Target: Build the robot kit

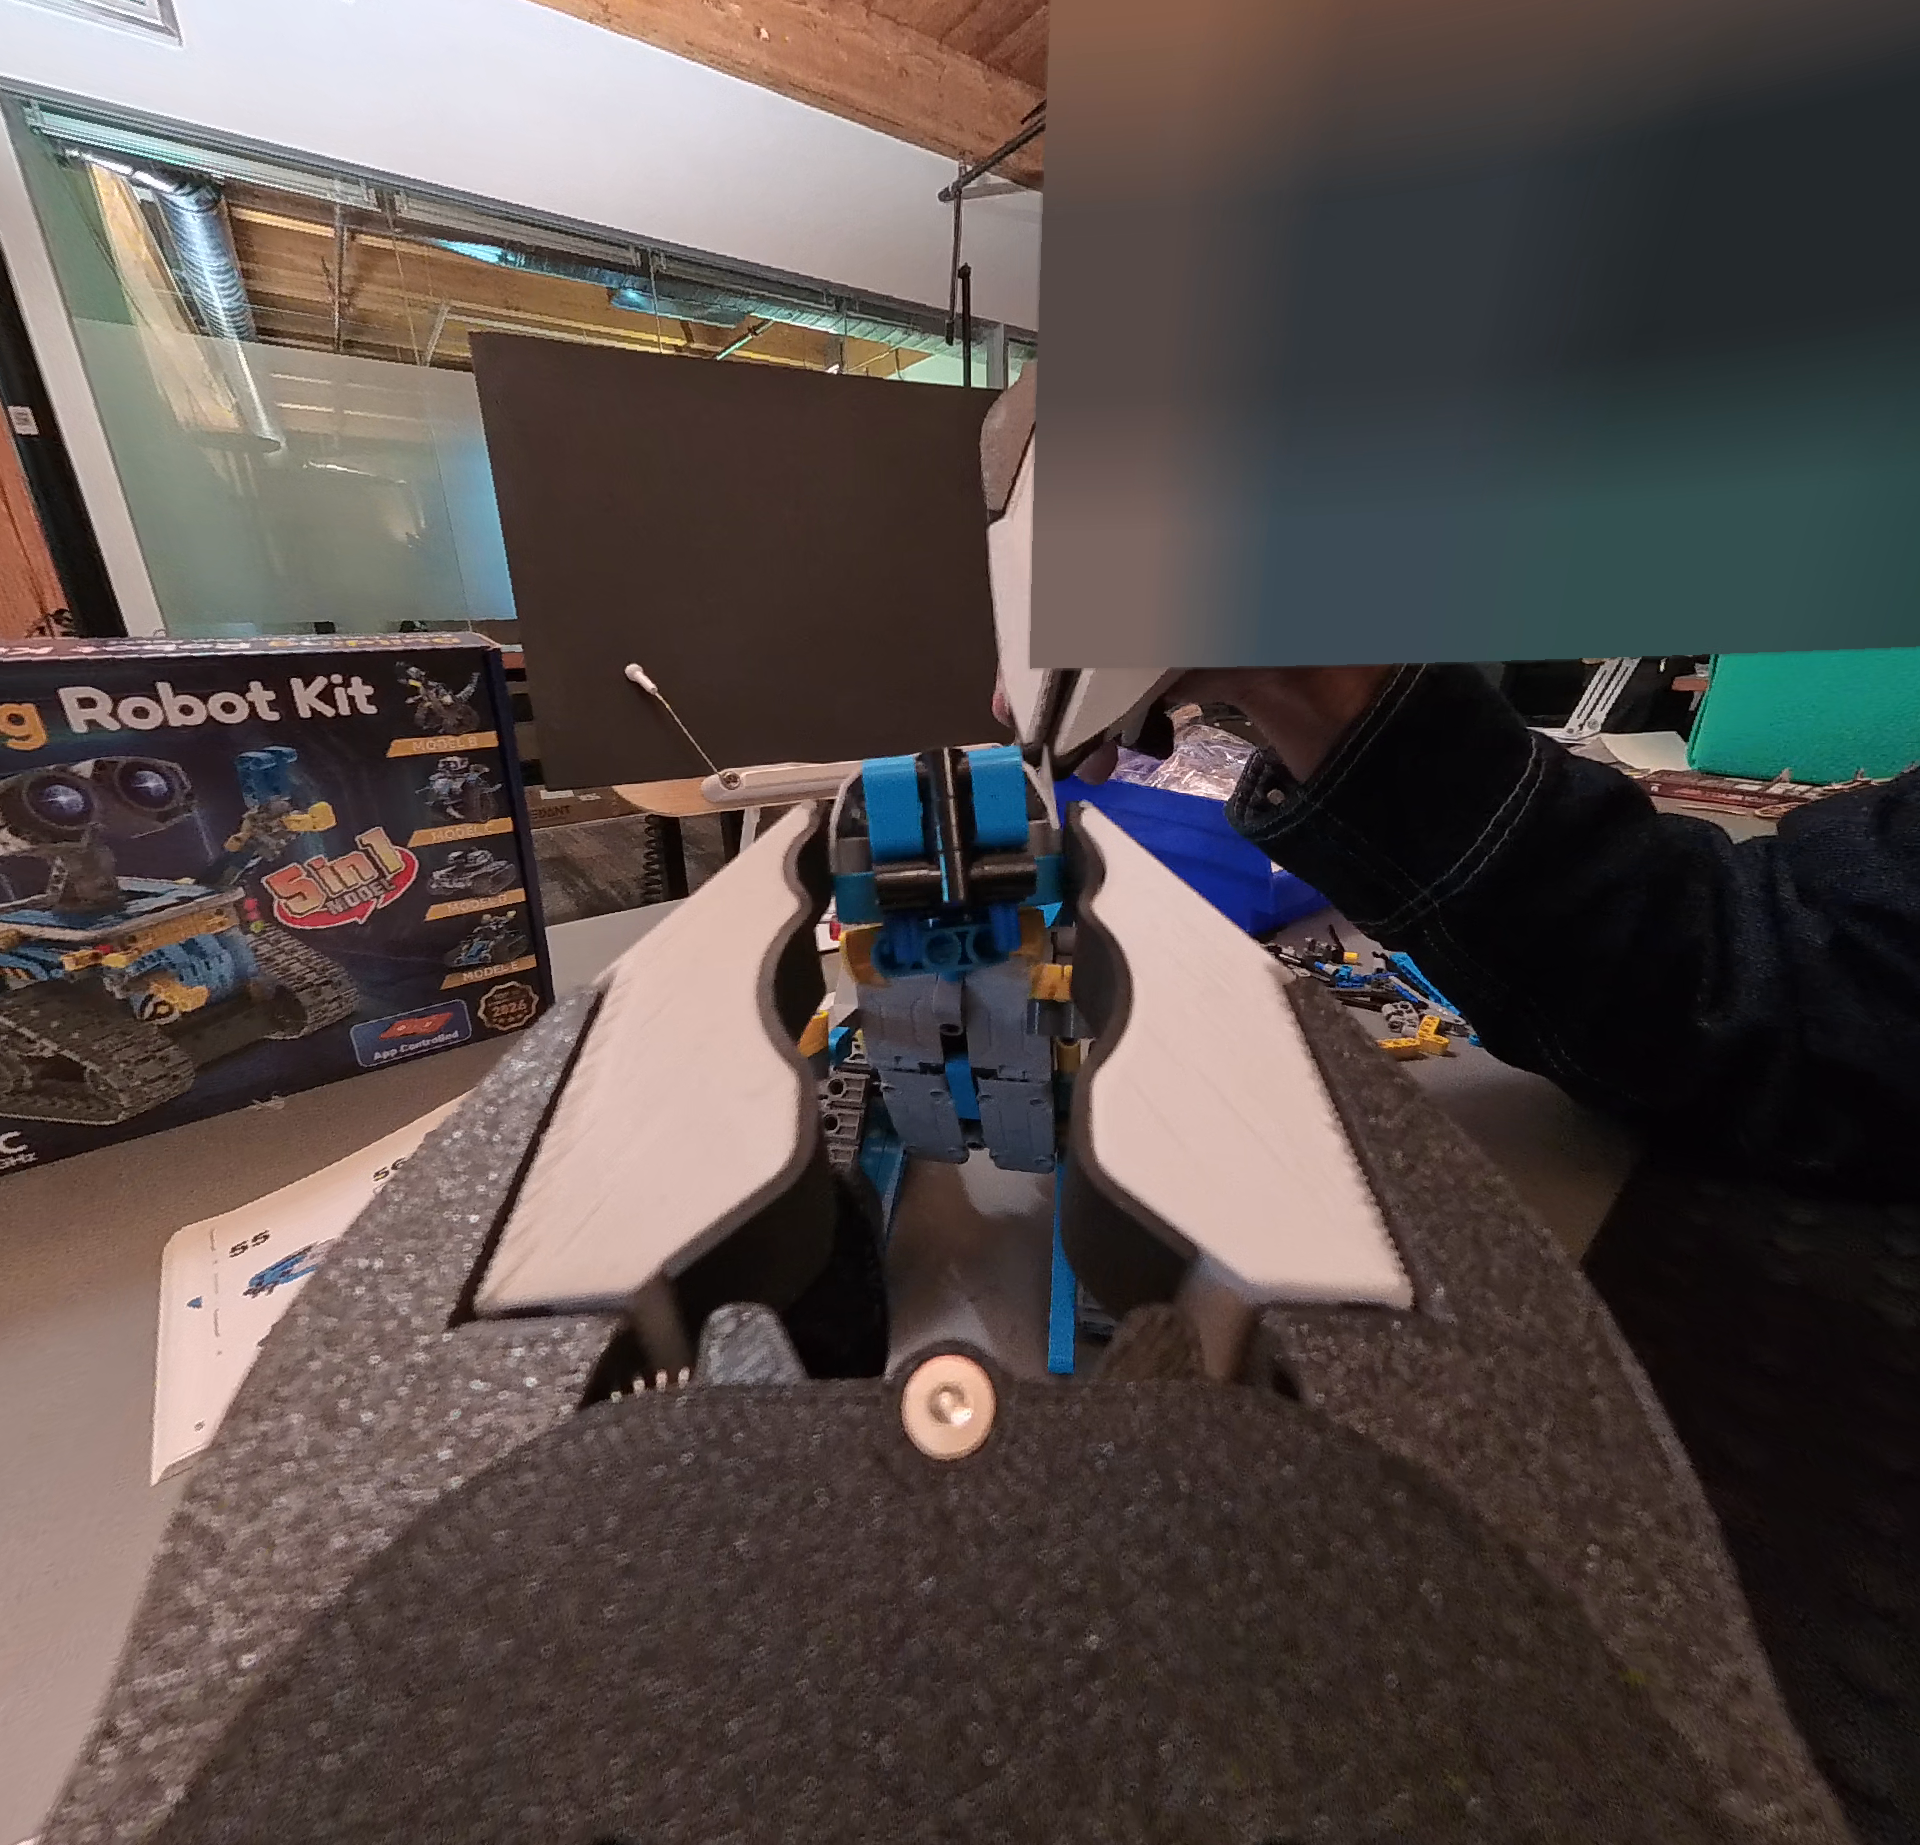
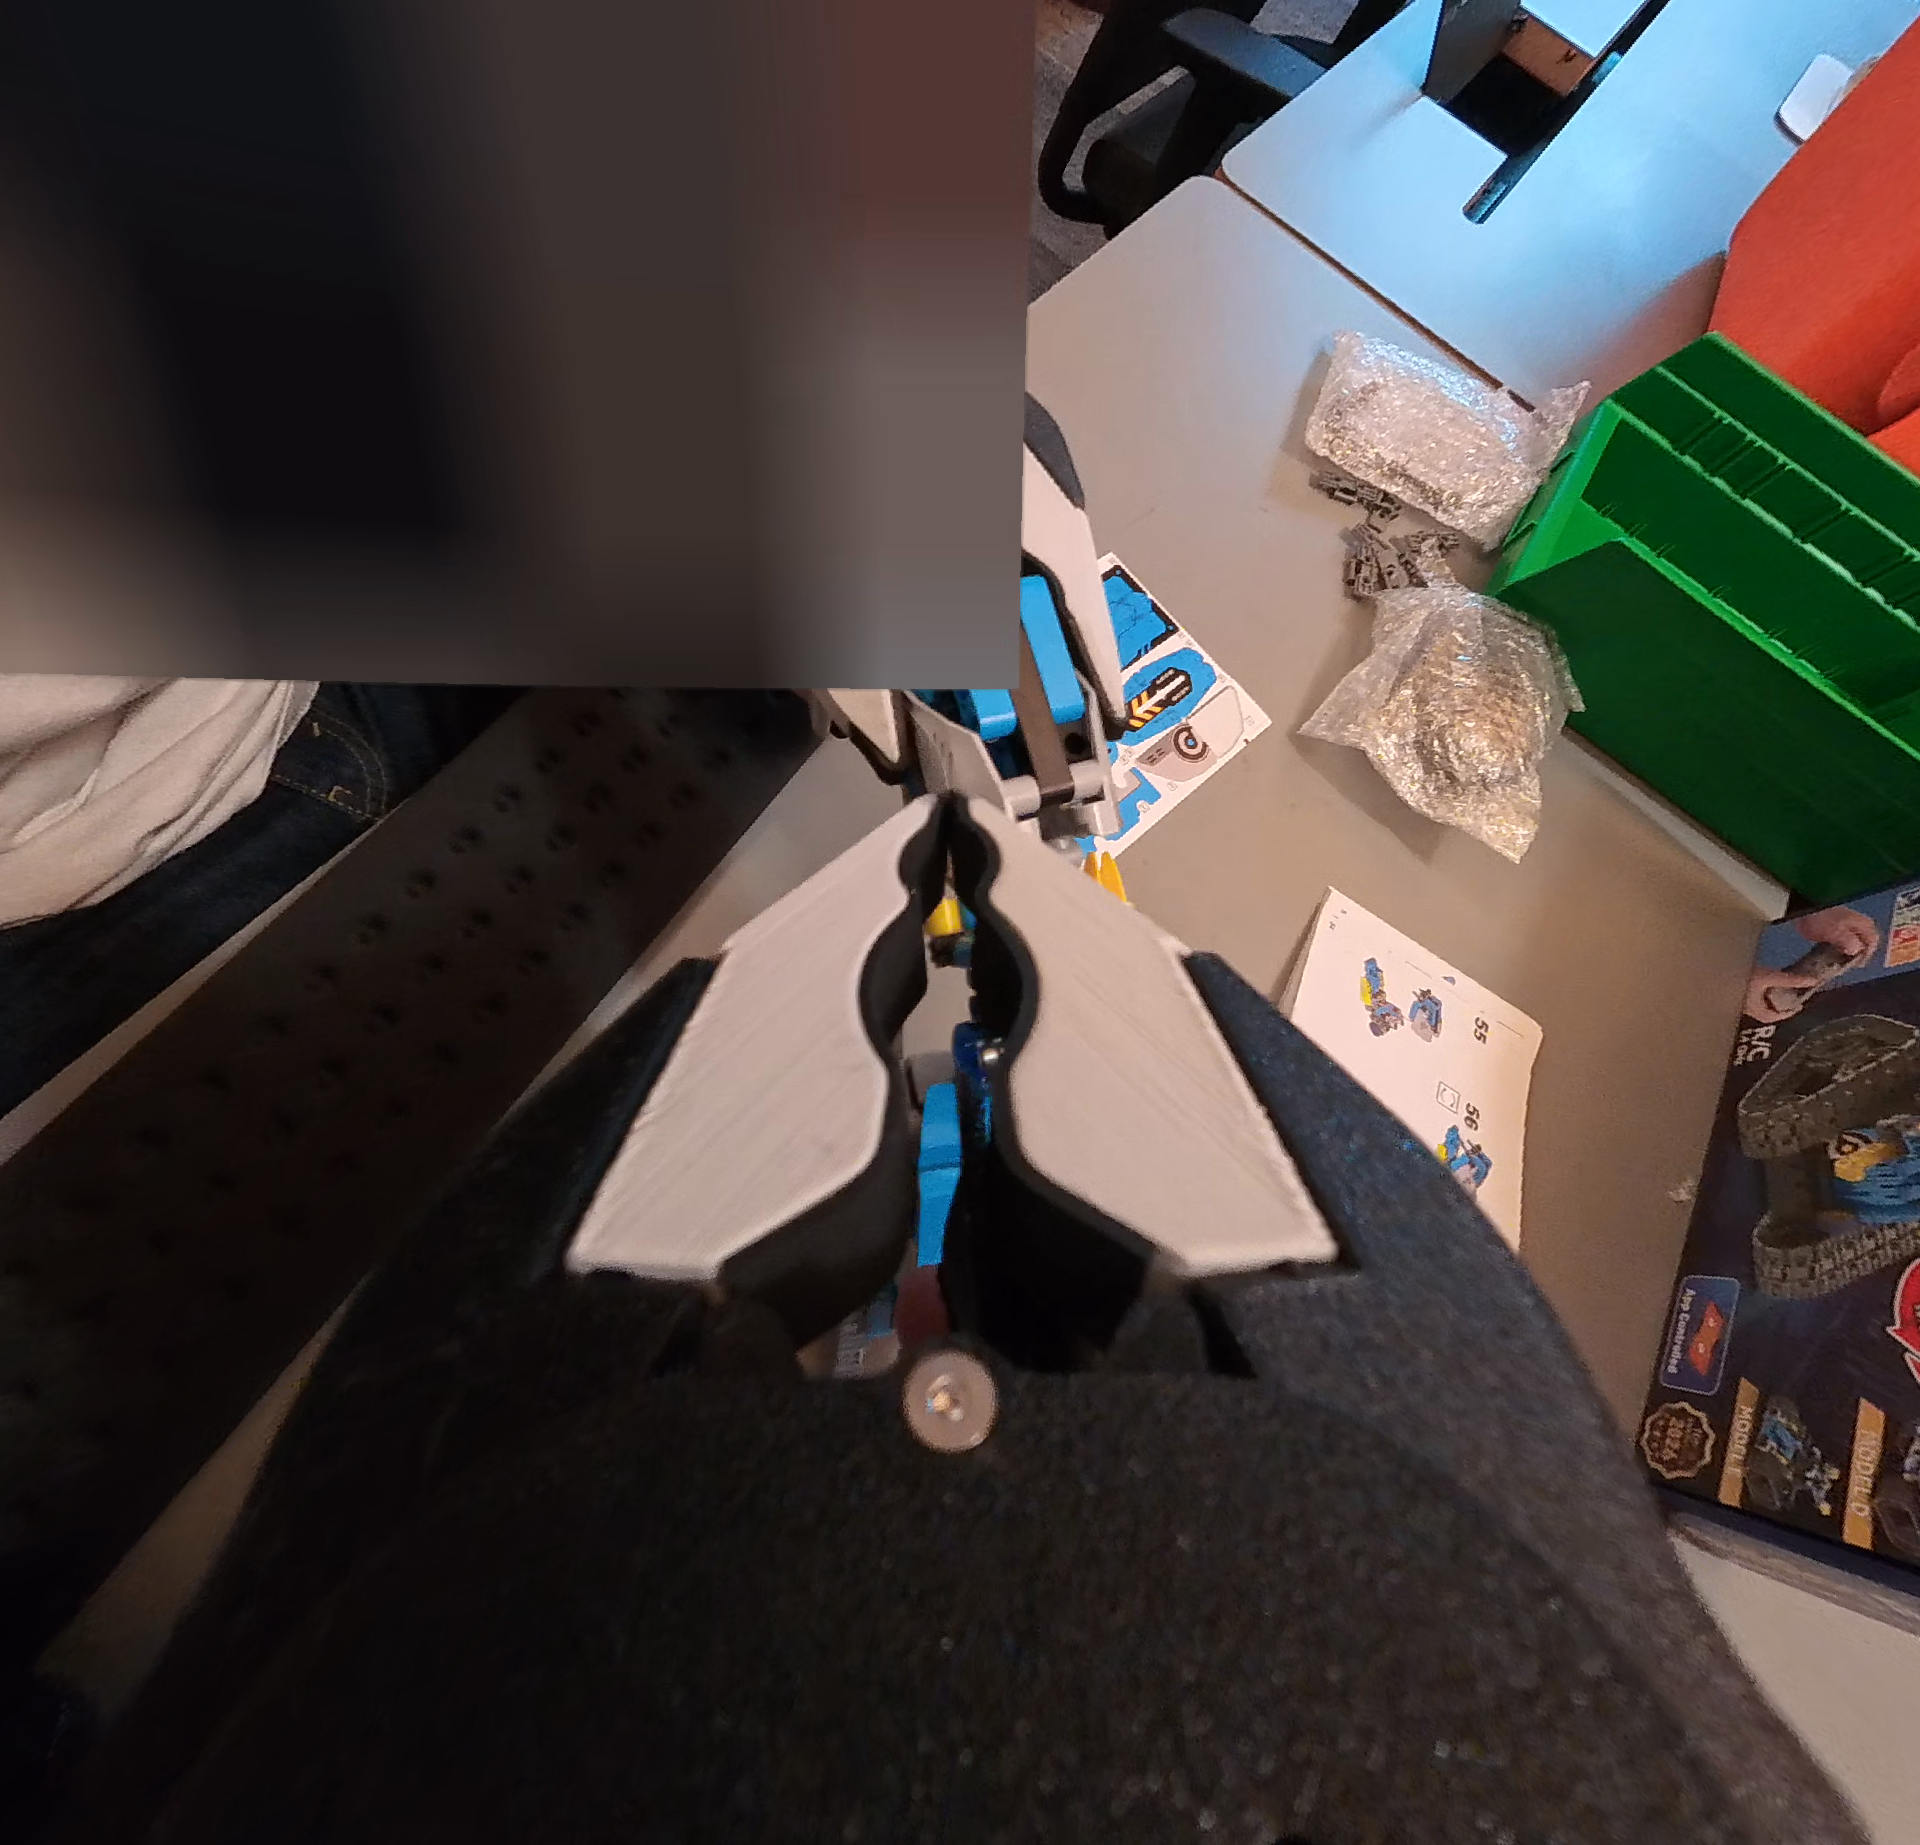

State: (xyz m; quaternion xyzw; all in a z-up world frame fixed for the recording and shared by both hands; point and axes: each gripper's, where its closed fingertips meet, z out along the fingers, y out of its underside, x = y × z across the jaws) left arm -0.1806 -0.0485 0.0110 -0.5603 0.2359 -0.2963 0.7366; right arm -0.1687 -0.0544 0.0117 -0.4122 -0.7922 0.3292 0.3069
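Observation:
A blue, grey and yellow brick-built robot model [image 1: 956, 1026] stands upright between the fingers of my left gripper [image 1: 945, 829], which is shut on its sides, above a grey table [image 1: 83, 1224]. My right gripper [image 2: 943, 816] has its tips closed together, right against a grey part of the model [image 2: 940, 746]; I cannot tell if it pinches it. Blue and yellow parts show through the gap below its fingers. In the left wrist view the right gripper [image 1: 1039, 715] reaches the model's top from the upper right. One left gripper finger [image 2: 1060, 538] shows in the right wrist view.
The printed kit box [image 1: 239, 860] stands to the left and also shows in the right wrist view [image 2: 1829, 1224]. An instruction sheet [image 2: 1423, 1026], sticker sheet [image 2: 1174, 715], two bags of parts [image 2: 1444, 715], a green bin [image 2: 1745, 590] and loose pieces [image 1: 1392, 1006] lie around. A dark sleeve [image 1: 1507, 912] is at right. My left and right fingertips are right by each other.

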